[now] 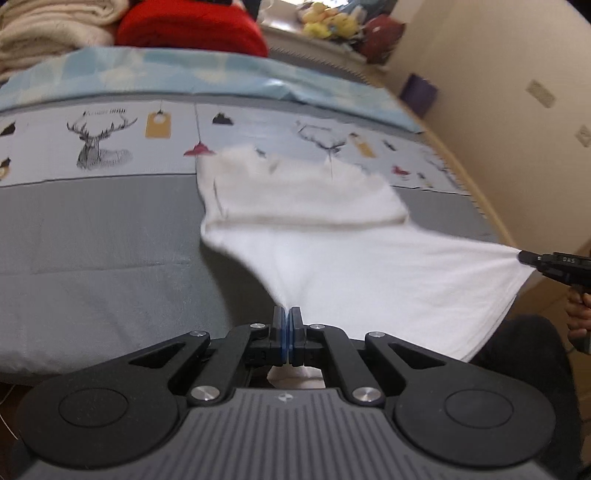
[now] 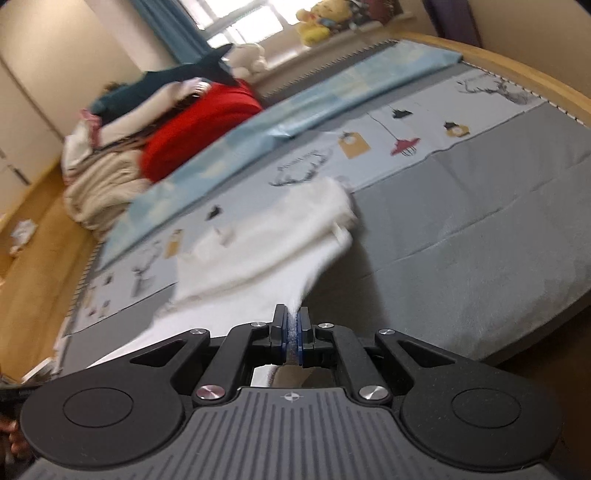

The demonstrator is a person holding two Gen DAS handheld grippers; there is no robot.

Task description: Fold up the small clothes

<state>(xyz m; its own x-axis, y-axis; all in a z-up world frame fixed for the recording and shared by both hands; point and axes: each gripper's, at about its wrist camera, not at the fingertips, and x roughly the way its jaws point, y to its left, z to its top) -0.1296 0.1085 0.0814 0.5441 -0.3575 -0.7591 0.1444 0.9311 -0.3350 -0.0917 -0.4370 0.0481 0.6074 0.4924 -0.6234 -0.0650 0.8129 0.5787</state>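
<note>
Showing both at once, only the left wrist view catches the right hand-held gripper (image 1: 522, 256). Clamped tight, it and the left hand-held gripper (image 1: 287, 314) each pinch the white cotton garment (image 1: 369, 266). That cloth stretches from each onto the grey bed (image 1: 92, 240).

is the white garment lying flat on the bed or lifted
Partly lifted. The left tool and right tool each pinch its near edge, stretching the white garment; its far part rests on the bed.

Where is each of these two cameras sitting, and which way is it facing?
Left wrist: on the left gripper, looking down its shut fingers across the bed at the white garment; the right gripper and a hand show at the right edge.
Right wrist: on the right gripper, facing across the bed toward the window, pinching the garment.
Shared: garment, deer-print sheet, red blanket, yellow plush toys.
</note>
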